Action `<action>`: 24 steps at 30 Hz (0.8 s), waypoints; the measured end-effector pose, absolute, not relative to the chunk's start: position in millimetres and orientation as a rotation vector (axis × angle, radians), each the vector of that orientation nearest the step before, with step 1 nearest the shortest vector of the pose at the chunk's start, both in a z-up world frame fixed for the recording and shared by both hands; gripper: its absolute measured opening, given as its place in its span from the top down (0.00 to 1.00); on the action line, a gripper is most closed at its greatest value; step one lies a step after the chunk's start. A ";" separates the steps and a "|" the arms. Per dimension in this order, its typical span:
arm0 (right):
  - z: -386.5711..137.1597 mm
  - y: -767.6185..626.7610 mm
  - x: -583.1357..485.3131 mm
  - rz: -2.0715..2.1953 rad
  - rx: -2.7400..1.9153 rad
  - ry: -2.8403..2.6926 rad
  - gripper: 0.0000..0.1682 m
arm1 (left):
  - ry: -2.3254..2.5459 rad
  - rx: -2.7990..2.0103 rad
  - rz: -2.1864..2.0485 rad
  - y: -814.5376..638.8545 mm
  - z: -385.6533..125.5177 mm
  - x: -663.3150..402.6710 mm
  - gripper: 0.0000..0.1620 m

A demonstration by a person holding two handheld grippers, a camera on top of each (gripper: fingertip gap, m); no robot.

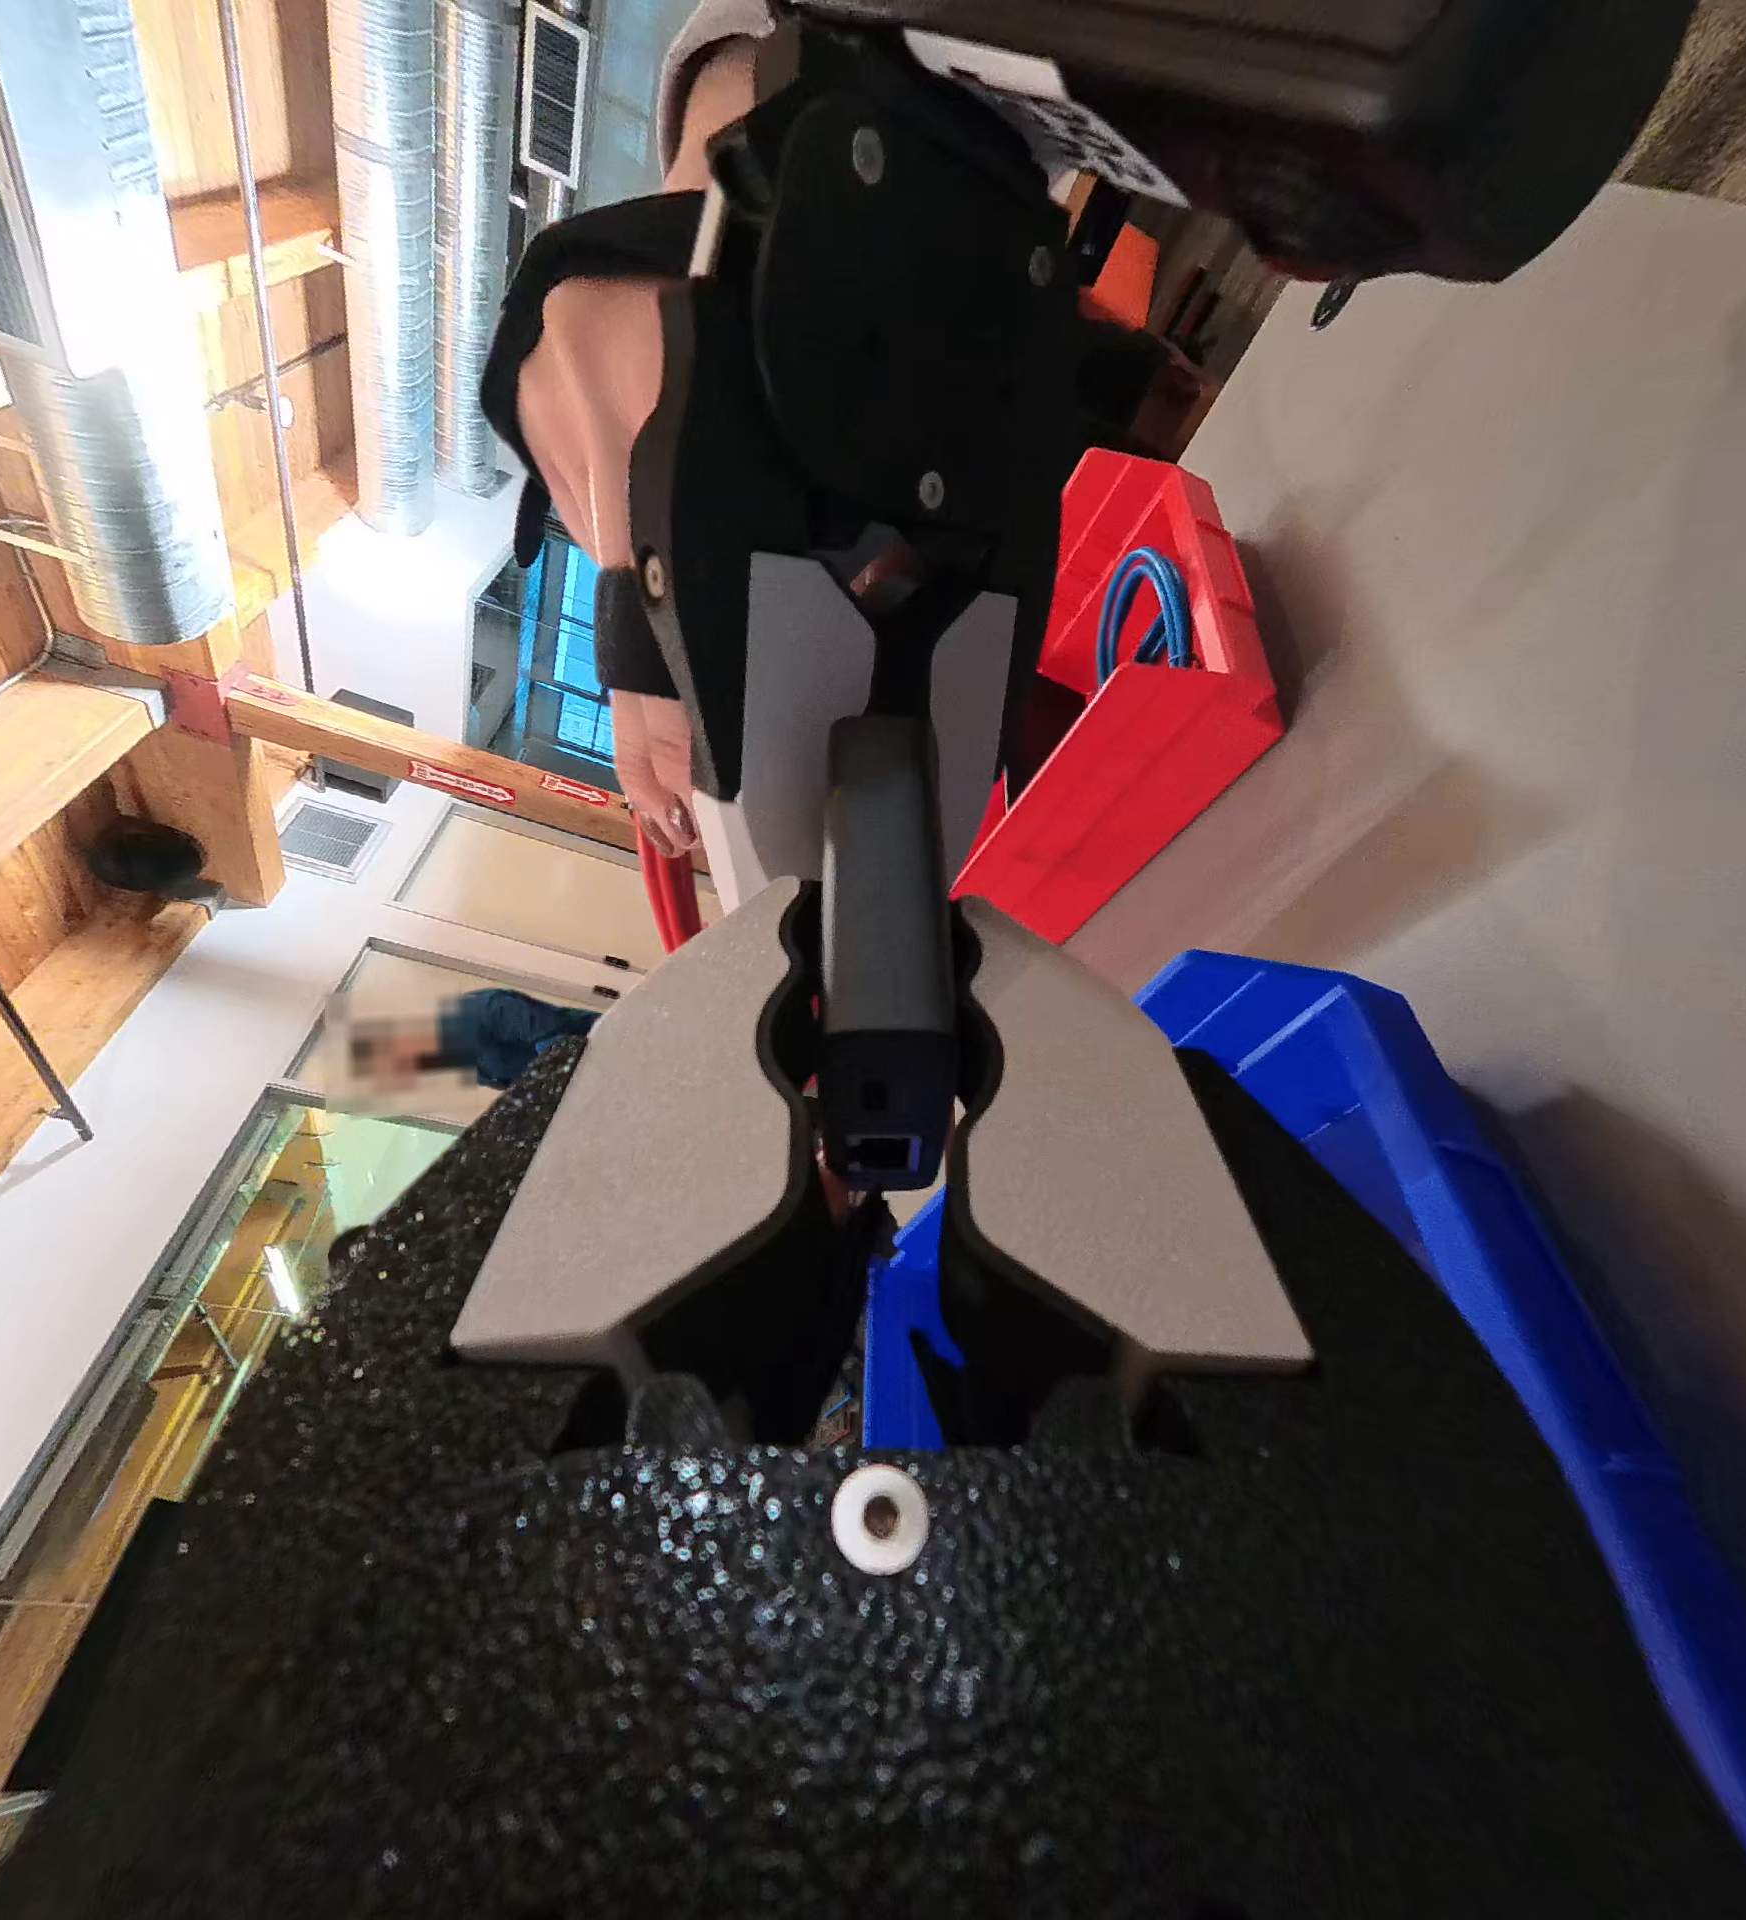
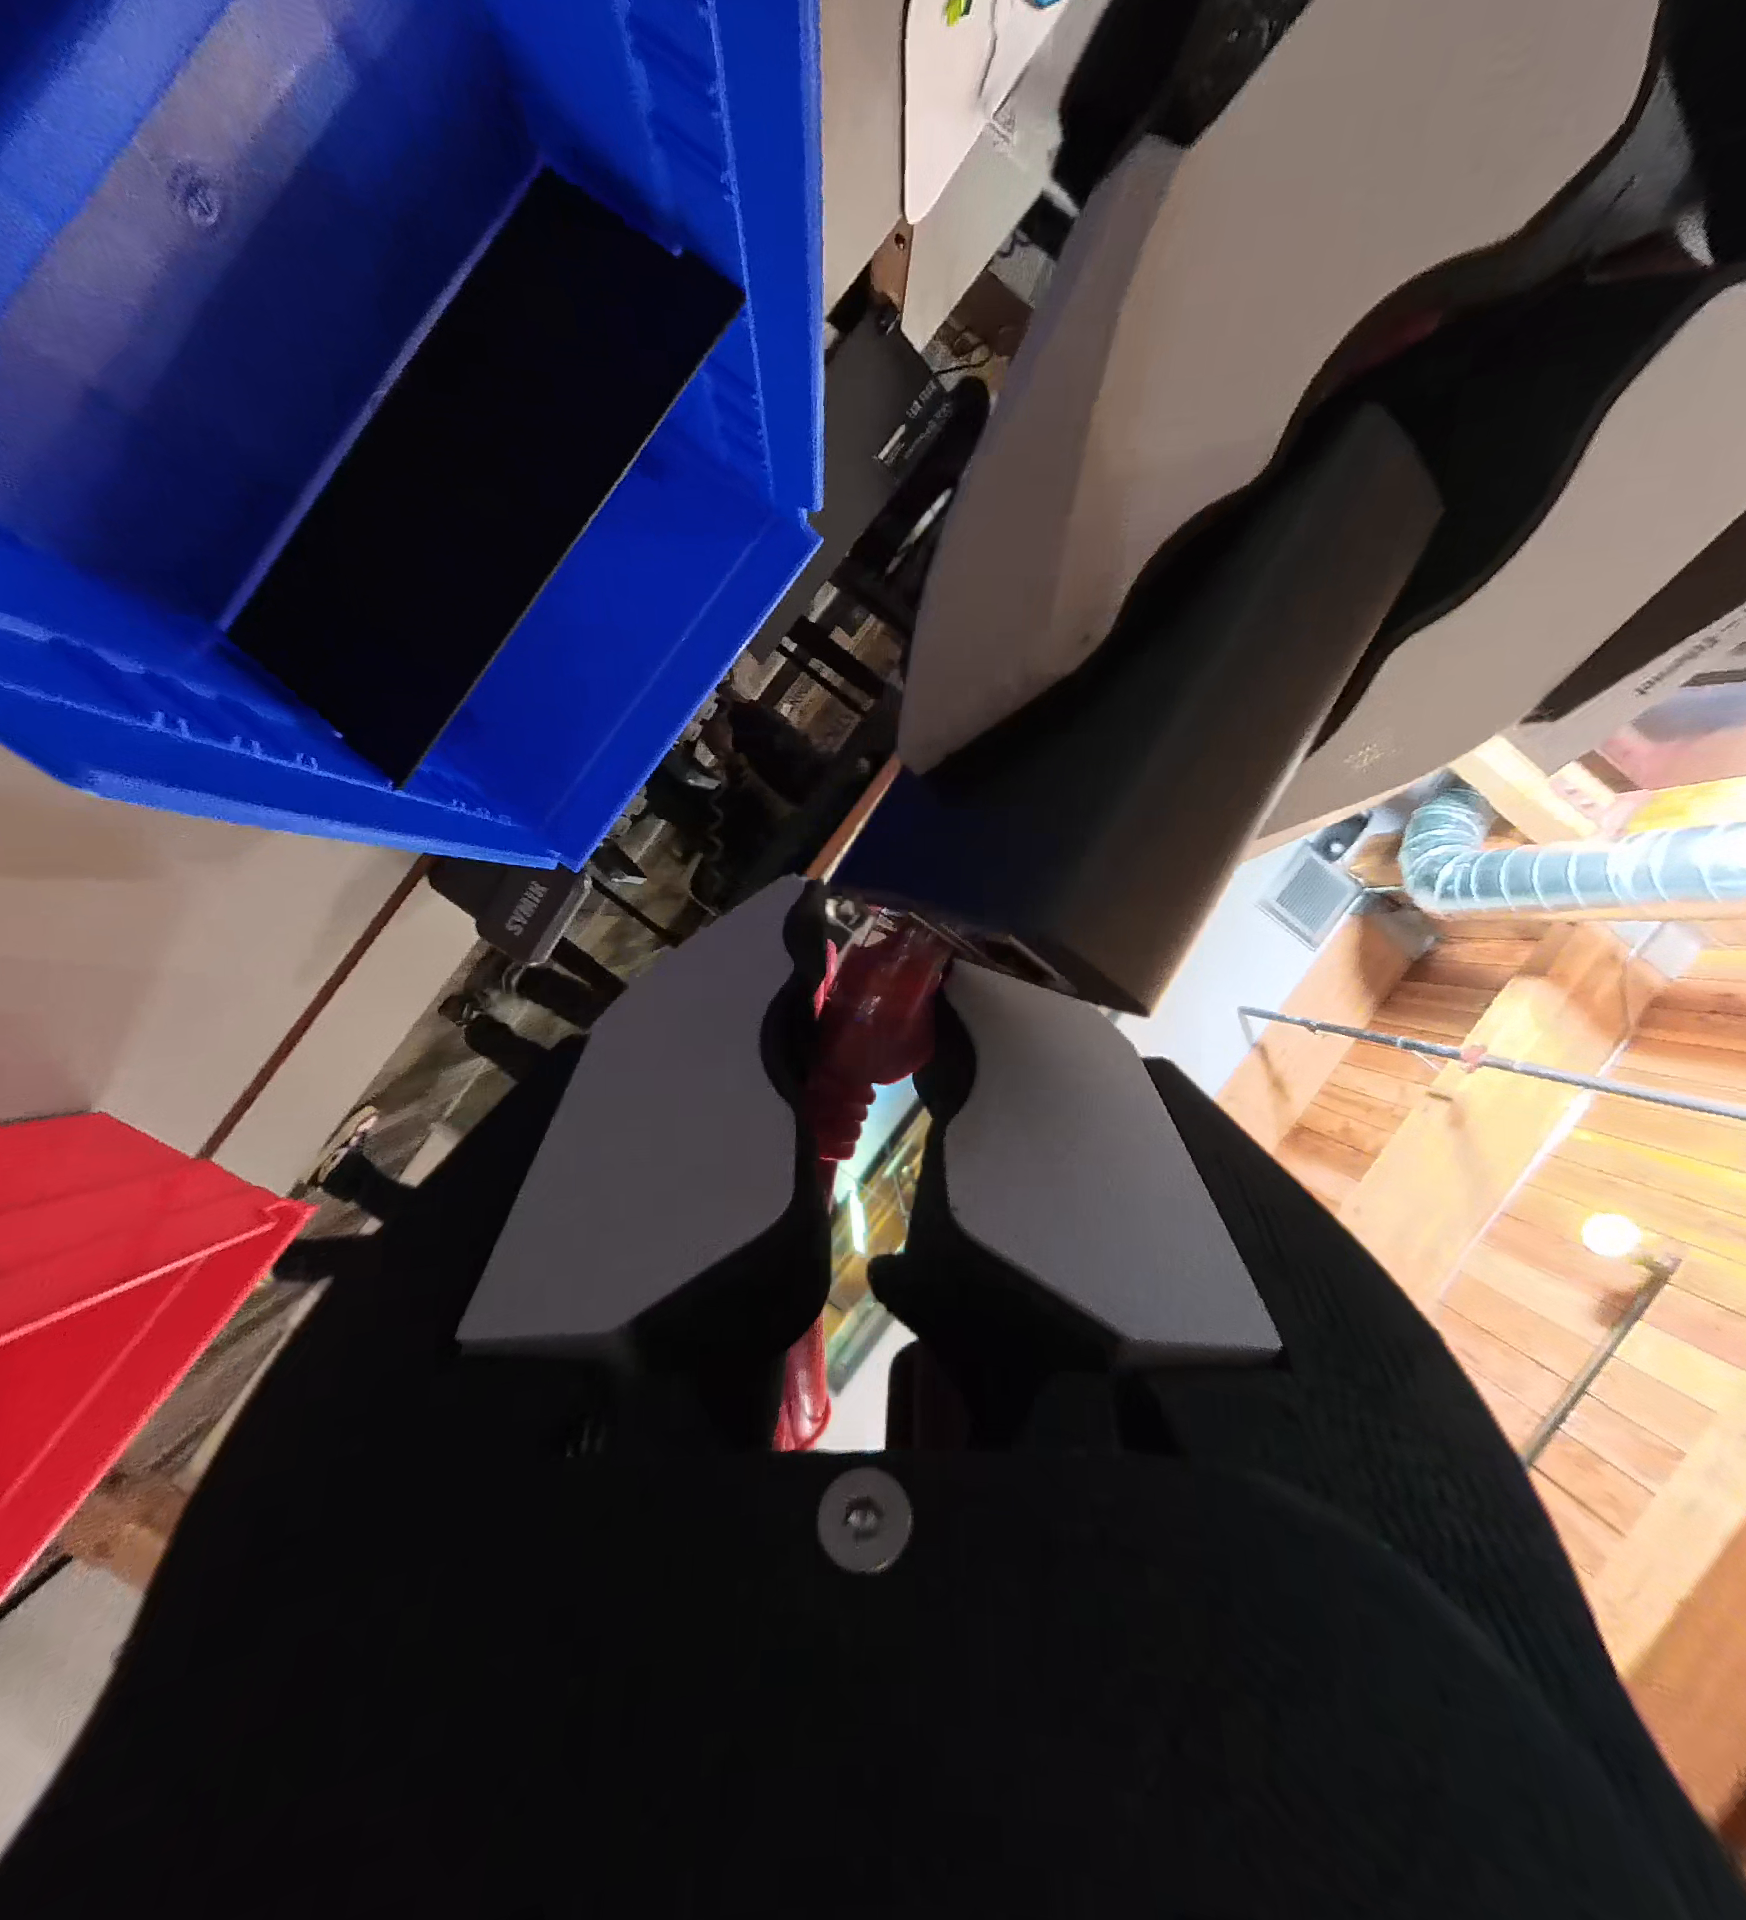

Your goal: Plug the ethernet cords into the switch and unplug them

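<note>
Left wrist view: your left tongs [image 1: 884,1049] are clamped on a dark grey adapter block [image 1: 884,935], port end facing the camera. Beyond the block, the right tongs [image 1: 890,665] meet its far end, a hand [image 1: 588,436] behind them. Red bin [image 1: 1160,727] with a blue cable [image 1: 1149,613] sits on the table [image 1: 1575,623] past the block; blue bin [image 1: 1420,1195] just beside it. Keep the block level, squeeze steady.

Right wrist view: your right tongs [image 2: 874,997] are clamped on a red cable plug [image 2: 874,1008], tip touching the block's end [image 2: 1108,862]; seating is hidden. Line the plug straight with the port, don't twist.
</note>
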State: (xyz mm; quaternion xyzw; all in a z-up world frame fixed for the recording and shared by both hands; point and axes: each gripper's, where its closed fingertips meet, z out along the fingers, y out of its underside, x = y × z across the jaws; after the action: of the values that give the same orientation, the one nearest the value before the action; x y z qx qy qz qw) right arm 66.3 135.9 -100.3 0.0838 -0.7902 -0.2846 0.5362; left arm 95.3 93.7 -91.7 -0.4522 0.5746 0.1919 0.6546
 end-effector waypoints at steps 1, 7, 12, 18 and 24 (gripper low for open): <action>-99.4 135.6 66.5 -0.679 0.205 -1.878 0.92 | 1.300 -1.018 0.442 93.7 -91.1 95.3 0.87; -94.5 132.6 67.3 -0.547 0.069 -1.895 0.92 | 1.278 -0.994 0.473 92.2 -84.7 94.2 0.87; -98.7 130.3 71.1 -0.569 0.140 -1.931 0.92 | 1.295 -1.002 0.444 91.1 -88.1 96.7 0.87; -93.3 128.9 70.9 -0.577 0.144 -1.934 0.92 | 1.275 -0.991 0.448 89.9 -83.7 95.8 0.87; -76.6 179.5 85.0 -0.789 -0.110 -1.887 0.94 | 1.252 -1.096 0.579 95.7 -86.0 60.5 0.87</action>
State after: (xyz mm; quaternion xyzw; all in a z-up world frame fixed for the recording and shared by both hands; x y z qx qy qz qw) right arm 85.0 179.5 -76.6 -0.0458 -0.7869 -0.3290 0.5200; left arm 60.5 95.7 -86.0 -0.4798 0.5480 0.2537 0.6365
